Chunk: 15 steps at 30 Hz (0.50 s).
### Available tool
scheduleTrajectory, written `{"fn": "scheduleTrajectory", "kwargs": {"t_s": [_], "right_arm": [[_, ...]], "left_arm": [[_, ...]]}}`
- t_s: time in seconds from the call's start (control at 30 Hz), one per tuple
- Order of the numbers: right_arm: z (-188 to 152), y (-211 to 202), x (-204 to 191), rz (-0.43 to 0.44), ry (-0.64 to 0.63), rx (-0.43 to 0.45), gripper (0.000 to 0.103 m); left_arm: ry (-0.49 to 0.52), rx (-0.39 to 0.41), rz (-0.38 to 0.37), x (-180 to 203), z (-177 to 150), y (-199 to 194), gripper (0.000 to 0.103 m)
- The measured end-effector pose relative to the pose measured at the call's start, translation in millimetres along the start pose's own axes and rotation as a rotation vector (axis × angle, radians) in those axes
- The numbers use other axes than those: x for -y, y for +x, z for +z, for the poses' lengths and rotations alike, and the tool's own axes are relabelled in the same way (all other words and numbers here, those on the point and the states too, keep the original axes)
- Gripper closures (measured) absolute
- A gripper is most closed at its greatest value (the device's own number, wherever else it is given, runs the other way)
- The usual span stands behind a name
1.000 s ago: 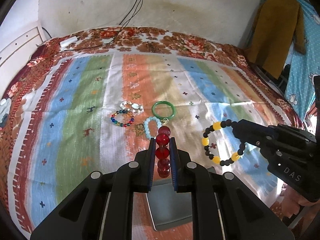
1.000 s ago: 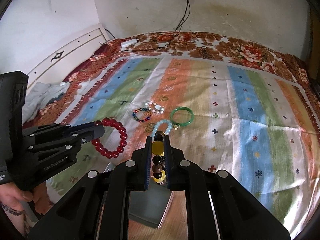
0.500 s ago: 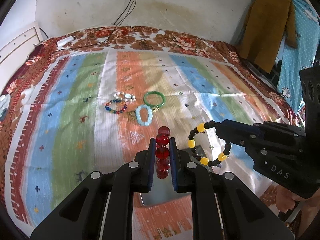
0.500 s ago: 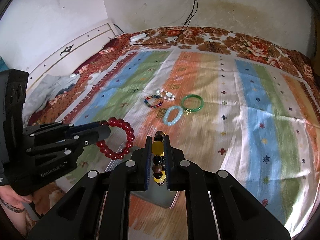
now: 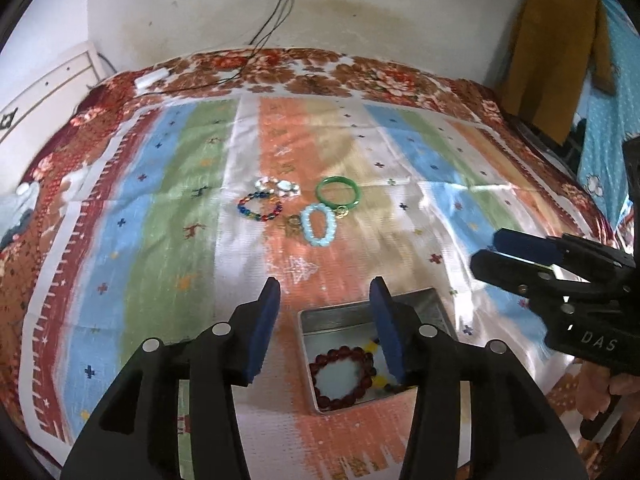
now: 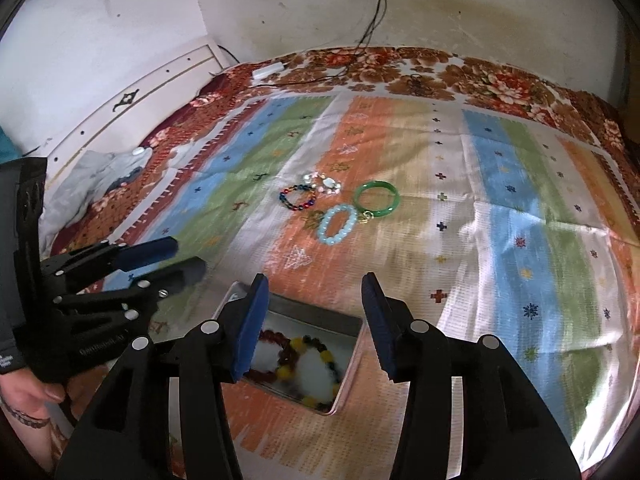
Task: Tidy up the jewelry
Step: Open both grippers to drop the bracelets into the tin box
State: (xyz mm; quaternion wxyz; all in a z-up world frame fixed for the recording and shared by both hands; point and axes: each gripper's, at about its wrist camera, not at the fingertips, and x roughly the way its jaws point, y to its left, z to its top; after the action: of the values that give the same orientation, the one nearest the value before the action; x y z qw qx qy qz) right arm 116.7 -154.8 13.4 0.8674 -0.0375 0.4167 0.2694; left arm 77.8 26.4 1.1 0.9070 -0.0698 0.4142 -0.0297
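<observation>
A metal tin lies on the striped bedspread, below both grippers. In it lie a red bead bracelet and a black-and-yellow bead bracelet. My left gripper is open and empty above the tin. My right gripper is open and empty above it too. Farther off lie a light blue bracelet, a green bangle, a multicolour bracelet and a white bracelet.
The bedspread covers a bed against a white wall. A power strip with cables lies at the far edge. Clothes hang at the right. A white headboard stands at the left.
Both grippers have opened and let go of their bracelets. The red and the black-and-yellow bracelets now lie in the tin. Both grippers have moved back over the tin.
</observation>
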Motion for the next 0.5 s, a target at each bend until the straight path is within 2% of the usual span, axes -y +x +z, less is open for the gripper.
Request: {"fn": "scheduleTrajectory", "kwargs": {"t_s": [0.5], "right_arm": [[9, 21, 6, -0.033, 0.006, -0.04, 0.054]], "left_arm": [[-0.037, -0.012, 0.078, -26, 14, 15, 0.045]]}}
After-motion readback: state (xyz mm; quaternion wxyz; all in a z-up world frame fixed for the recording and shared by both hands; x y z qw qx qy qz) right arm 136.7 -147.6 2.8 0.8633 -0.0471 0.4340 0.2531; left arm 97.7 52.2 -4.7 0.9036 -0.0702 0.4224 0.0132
